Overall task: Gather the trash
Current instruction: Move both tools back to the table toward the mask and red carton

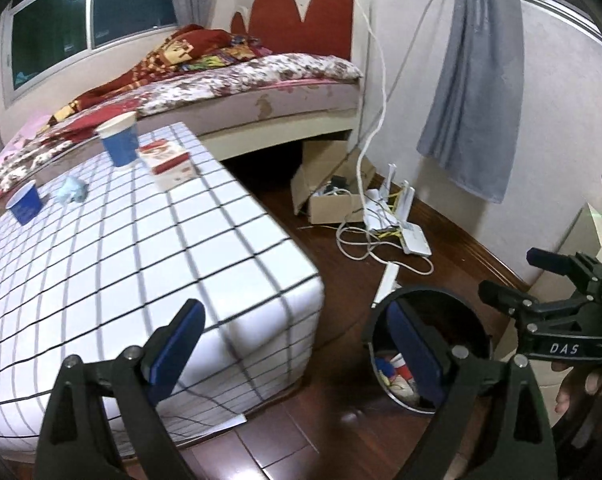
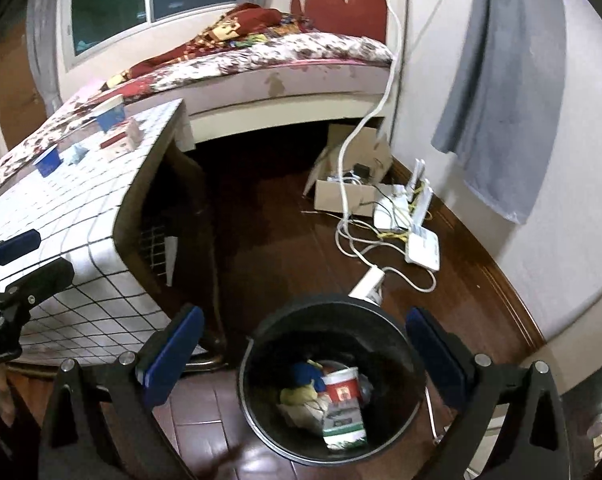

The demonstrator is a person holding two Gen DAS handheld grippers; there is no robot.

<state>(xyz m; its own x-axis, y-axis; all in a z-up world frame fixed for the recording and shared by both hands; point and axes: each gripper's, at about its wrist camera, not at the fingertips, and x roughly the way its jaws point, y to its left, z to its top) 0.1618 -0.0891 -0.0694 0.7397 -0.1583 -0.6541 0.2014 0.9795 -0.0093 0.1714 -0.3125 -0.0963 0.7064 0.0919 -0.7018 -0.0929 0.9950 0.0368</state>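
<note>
A round black bin (image 2: 333,384) stands on glossy dark wood floor, holding a red-and-white carton and crumpled scraps. The right gripper (image 2: 301,360) hovers just above its rim, blue-padded fingers spread wide, empty. The left gripper (image 1: 297,352), likewise apart and empty, hangs over the grid-patterned table's (image 1: 141,264) corner. Two blue paper cups (image 1: 119,140), a crumpled tissue (image 1: 71,191) and a small box (image 1: 167,160) sit at the far end.
</note>
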